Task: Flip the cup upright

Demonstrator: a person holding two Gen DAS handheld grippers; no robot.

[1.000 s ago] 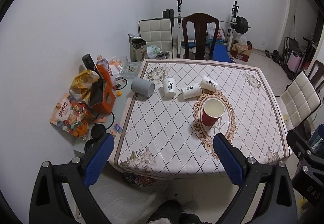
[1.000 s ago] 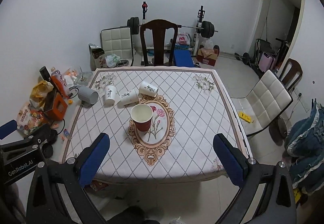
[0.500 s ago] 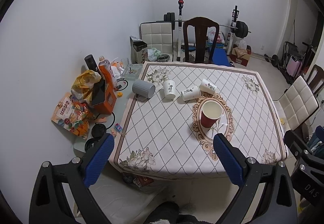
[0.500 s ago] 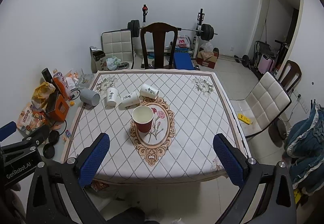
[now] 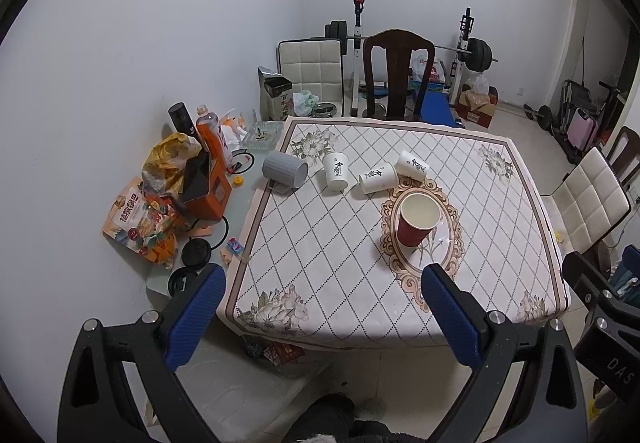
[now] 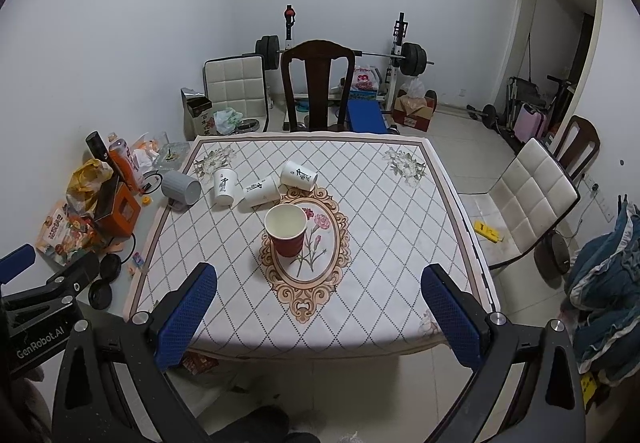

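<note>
Red paper cup (image 5: 418,219) (image 6: 286,230) upright, mouth open to the ceiling, on the oval floral medallion (image 5: 438,243) (image 6: 316,255) at the middle of the worktop (image 5: 320,243) (image 6: 400,227). Behind it, three white paper cups with black brush lettering in a loose row: left one (image 5: 335,171) (image 6: 224,186) base-up, middle one (image 5: 377,177) (image 6: 261,191) and right one (image 5: 412,165) (image 6: 298,175) lying on their sides, the last two touching or nearly so. Further left, at the cloth's edge, a grey ribbed mug (image 5: 285,172) (image 6: 181,187) tipped on its side, mouth toward the near right. Left hand-held gripper (image 5: 323,313) held back from the near edge of the worktop, blue pads spread wide, nothing between them. Right hand-held gripper (image 6: 319,305) likewise spread wide and empty, also short of the near edge, well apart from every cup. Off the cloth on the left, a heap of snack bags (image 5: 140,223) (image 6: 60,231), an orange box (image 5: 208,191) (image 6: 120,211) and bottles (image 5: 210,131) (image 6: 120,159). Beyond the far edge, a dark wooden chair (image 5: 398,71) (image 6: 318,83) and a barbell rack (image 5: 464,55) (image 6: 400,51).
</note>
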